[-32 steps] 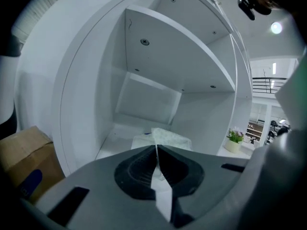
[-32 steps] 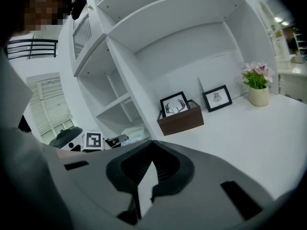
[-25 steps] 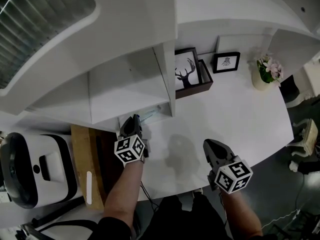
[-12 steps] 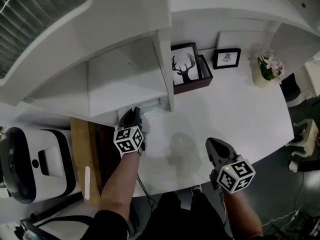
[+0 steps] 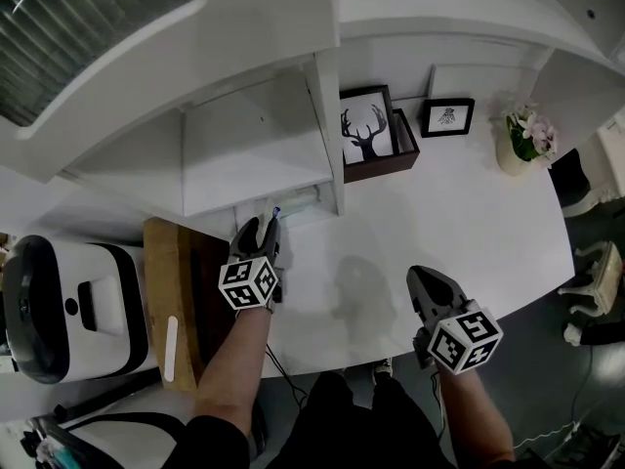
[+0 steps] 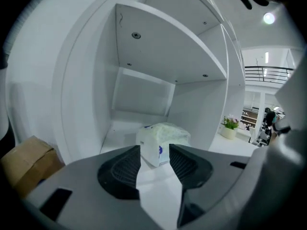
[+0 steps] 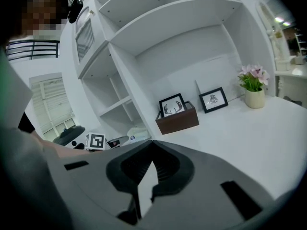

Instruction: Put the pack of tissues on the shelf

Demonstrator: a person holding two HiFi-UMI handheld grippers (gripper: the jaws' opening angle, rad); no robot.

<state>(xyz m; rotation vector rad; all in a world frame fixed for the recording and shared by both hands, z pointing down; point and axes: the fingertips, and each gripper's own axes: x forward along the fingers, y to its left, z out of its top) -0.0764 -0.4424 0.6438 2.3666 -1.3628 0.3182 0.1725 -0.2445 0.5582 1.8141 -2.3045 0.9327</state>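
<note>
At the bottom right of the head view, the right gripper (image 5: 423, 279) hangs over the white table (image 5: 469, 213). Its jaws are closed and hold nothing. I think it waits out of the way, because this job needs only one hand.

A bit further up, left of the middle, the left gripper (image 6: 155, 150) points into the lowest hole of the shelf (image 6: 144, 99). Its jaws are open a little. The pack of tissues (image 6: 165, 133) lies flat on the shelf floor just past the jaw tips. Its near corner pokes in between them. I cannot tell if a jaw touches it. The pack looks to be where it should go.

Far back, at the upper right, a deer picture (image 5: 364, 133) and a flower pot (image 5: 522, 143) stand on the table.
</note>
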